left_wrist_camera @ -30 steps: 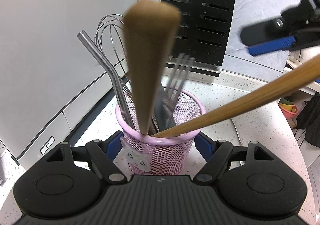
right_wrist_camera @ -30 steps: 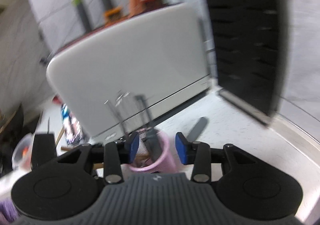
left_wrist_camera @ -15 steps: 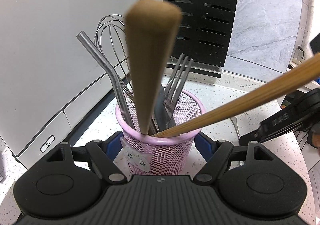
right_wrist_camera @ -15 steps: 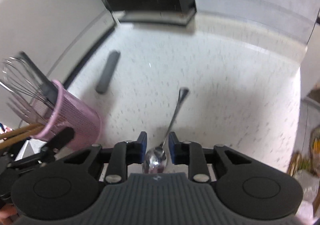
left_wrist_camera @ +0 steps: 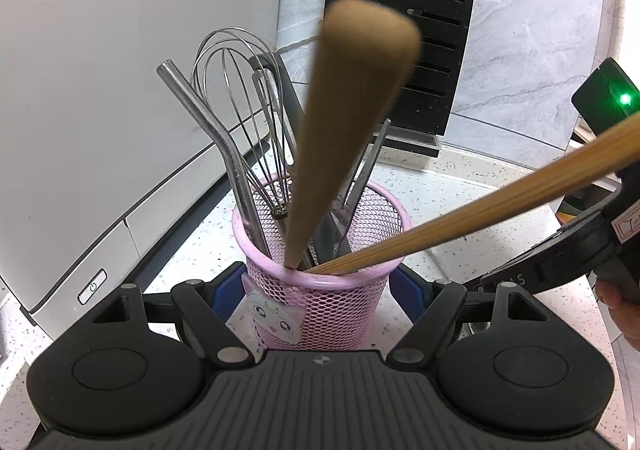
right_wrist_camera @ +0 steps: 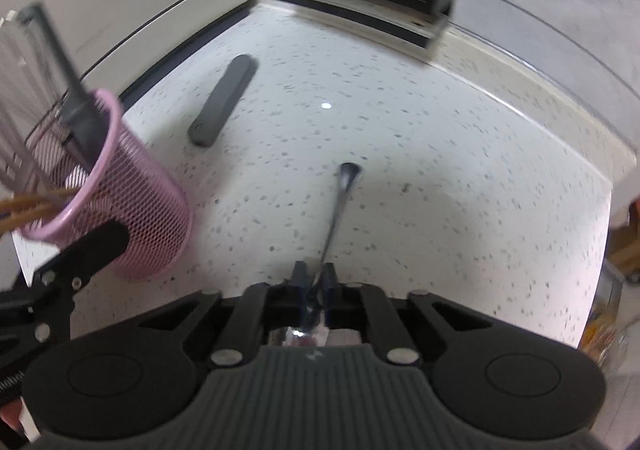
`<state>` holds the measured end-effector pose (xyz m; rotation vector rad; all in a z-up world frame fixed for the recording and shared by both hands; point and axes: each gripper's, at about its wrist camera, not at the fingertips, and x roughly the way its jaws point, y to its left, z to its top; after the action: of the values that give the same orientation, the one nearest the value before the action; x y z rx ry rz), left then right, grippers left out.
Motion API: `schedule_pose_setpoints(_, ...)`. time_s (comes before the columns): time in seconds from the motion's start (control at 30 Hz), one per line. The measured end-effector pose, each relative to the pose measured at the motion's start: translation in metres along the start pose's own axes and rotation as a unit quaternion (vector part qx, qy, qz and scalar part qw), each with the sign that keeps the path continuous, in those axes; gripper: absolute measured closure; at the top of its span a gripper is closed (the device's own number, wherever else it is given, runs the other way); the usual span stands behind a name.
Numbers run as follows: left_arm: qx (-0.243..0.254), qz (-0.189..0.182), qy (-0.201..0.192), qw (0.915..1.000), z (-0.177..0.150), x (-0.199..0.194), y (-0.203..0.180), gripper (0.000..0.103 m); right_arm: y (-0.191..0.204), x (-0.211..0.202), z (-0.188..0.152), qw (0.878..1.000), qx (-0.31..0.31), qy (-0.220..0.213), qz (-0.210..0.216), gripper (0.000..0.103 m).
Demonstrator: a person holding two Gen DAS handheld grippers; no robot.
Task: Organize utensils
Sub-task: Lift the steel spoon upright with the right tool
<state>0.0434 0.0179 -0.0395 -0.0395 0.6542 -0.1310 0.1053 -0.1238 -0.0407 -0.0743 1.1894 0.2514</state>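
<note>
Not much could be read. A power sign stood on a small button (left_wrist_camera: pixel 92 286) on the big white machine (left_wrist_camera: pixel 120 90). A sticker (left_wrist_camera: pixel 272 316) with a cartoon cat face was stuck on the pink mesh cup (left_wrist_camera: pixel 320 302). On the black body of the other hand-held gripper (left_wrist_camera: pixel 560 250), at the right edge, some pale letters showed that looked like "AS", and a white label (left_wrist_camera: pixel 630 220) had red marks too unclear to read.

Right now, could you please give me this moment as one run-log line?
left gripper: shut on pink mesh cup | right gripper: just closed on spoon | spoon: on counter
</note>
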Motion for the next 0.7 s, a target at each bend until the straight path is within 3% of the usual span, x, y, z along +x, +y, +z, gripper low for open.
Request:
schedule_pose_setpoints(0.4,0.0,0.0,0.0,1.0,0.0,0.0,0.001,0.013,-0.021,-0.01,0.007,0.998,0.024,-0.015,0.062,0.103)
schedule_pose_setpoints(0.57,-0.001,-0.001,0.001,1.0,0.001,0.0,0.001,0.013,-0.02,-0.008,0.013,0.998,0.024,-0.004,0.05,0.103)
schedule_pose_setpoints(0.63,-0.001,0.0,0.0,1.0,0.001,0.0,0.001,0.013,-0.017,-0.005,0.014,0.999,0.02,0.014,0.049,0.098)
schedule_pose_setpoints(0.7,-0.001,0.0,0.0,1.0,0.001,0.0,0.001,0.013,-0.012,-0.002,0.015,0.999,0.008,0.024,0.047,0.079)
